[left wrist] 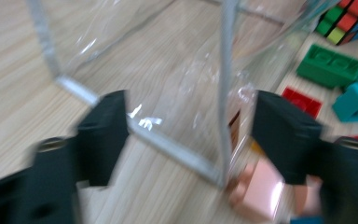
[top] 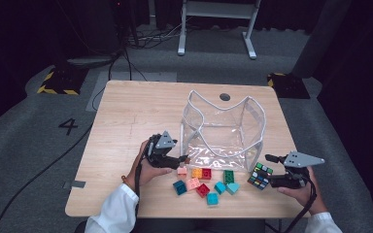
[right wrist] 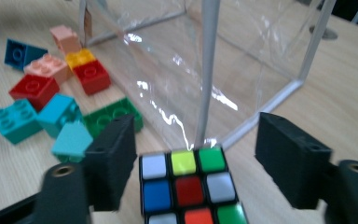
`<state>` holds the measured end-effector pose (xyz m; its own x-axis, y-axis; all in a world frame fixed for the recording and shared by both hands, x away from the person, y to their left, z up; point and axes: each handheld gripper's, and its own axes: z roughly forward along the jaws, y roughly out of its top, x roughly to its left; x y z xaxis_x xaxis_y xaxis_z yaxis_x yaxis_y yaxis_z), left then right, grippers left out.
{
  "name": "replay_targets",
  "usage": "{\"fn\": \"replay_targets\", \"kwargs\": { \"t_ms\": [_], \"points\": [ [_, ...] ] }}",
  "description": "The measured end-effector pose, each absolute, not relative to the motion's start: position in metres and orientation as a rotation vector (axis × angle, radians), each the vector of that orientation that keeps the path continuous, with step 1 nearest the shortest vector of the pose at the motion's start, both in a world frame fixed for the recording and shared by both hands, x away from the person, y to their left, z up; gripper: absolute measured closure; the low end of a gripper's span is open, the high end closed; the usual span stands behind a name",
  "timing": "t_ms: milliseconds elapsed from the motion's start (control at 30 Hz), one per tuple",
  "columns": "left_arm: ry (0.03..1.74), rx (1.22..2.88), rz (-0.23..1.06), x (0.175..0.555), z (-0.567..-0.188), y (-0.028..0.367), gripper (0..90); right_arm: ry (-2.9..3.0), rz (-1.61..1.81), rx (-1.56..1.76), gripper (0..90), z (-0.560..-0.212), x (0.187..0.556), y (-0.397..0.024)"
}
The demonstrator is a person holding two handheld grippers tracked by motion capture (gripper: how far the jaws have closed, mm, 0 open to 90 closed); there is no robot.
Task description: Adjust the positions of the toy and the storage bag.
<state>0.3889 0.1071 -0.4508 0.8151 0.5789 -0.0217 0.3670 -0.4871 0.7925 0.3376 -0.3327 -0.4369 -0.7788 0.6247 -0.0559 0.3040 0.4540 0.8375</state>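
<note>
The puzzle cube (right wrist: 189,186) is sat on the counter (top: 126,116) right between the spread right tongs (right wrist: 196,158), not pinched yet, beside the clear bag's (top: 223,126) near corner, while the left tongs (left wrist: 189,135) are held open around its other corner edge.

Lying loose near the front edge of the wooden tabletop (top: 136,111): a green brick (top: 228,176), a red brick (top: 202,190), a teal brick (top: 212,198) and a dark blue brick (top: 179,187). Farther back, a round grommet (top: 225,97). Beyond, on the grey floor (top: 29,145): a painted 4 (top: 68,126), a yellow-black striped block (top: 58,80) and white frame legs (top: 217,24).
</note>
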Motion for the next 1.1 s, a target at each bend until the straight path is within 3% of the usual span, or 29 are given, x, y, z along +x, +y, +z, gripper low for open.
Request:
{"fn": "replay_targets", "kwargs": {
  "t_ms": [133,267,467,500,567,900,1100],
  "points": [
    [0.722,2.147,0.336,0.381,-0.454,0.121,16.3,2.357,1.209,0.815,21.6,-0.447,0.333,-0.339],
    [0.744,2.214,0.366,0.37,-0.463,0.143,15.8,2.388,1.183,0.842,18.2,-0.46,0.329,-0.342],
    [0.827,2.263,0.362,0.359,-0.483,0.177,15.9,2.412,1.132,0.855,20.5,-0.476,0.335,-0.339],
    [0.841,2.261,0.368,0.358,-0.486,0.181,15.9,2.417,1.139,0.857,26.4,-0.481,0.337,-0.338],
    [0.865,2.272,0.353,0.355,-0.493,0.191,15.9,2.44,1.137,0.855,29.0,-0.484,0.338,-0.338],
    [0.865,2.257,0.276,0.359,-0.503,0.195,14.2,2.417,1.156,0.9,33.5,-0.488,0.346,-0.347],
    [0.861,2.264,0.316,0.36,-0.502,0.195,12.4,2.354,1.192,0.921,33.6,-0.477,0.348,-0.357]
  ]
}}
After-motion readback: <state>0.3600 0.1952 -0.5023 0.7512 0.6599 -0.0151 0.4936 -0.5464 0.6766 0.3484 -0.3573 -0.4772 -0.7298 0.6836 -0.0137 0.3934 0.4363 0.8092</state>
